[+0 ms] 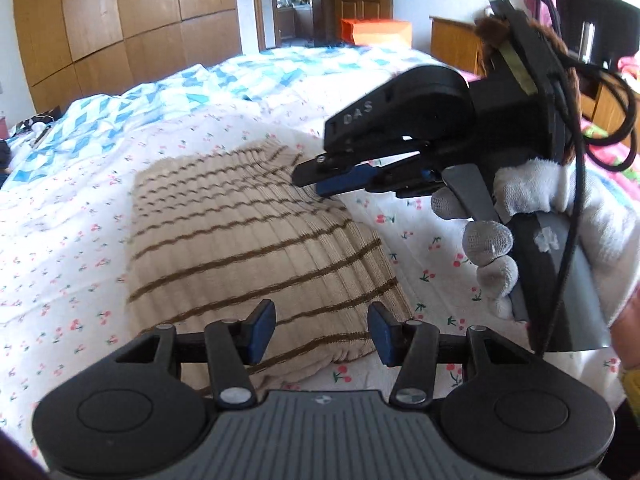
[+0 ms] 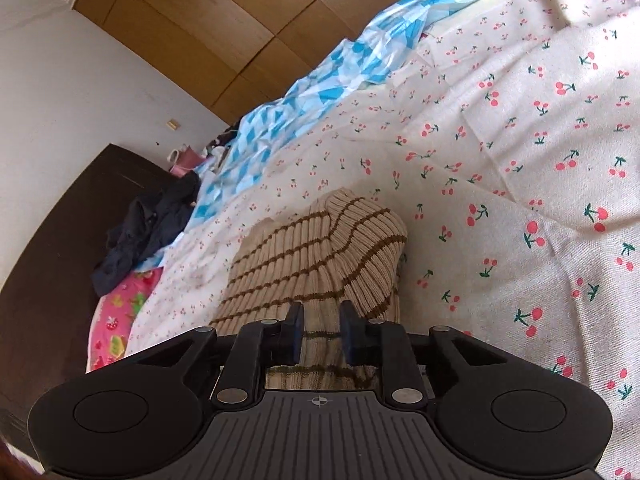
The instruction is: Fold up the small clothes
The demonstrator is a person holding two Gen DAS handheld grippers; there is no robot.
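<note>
A beige ribbed knit garment with brown stripes [image 1: 248, 240] lies folded on the cherry-print sheet [image 1: 60, 264]. My left gripper [image 1: 322, 330] is open just above its near edge, holding nothing. My right gripper [image 1: 320, 186] shows in the left wrist view at the garment's far right edge, with its fingers nearly together on the fabric. In the right wrist view the right gripper [image 2: 320, 338] has a narrow gap between its blue pads with the garment [image 2: 320, 256] between them, one fold lifted and curled ahead.
The bed carries a blue-and-white patterned quilt [image 1: 248, 80] further back. Dark clothes [image 2: 148, 232] lie at the bed's edge by a dark headboard [image 2: 52, 248]. Wooden wardrobes [image 1: 120, 20] and an open door [image 1: 292, 0] stand beyond.
</note>
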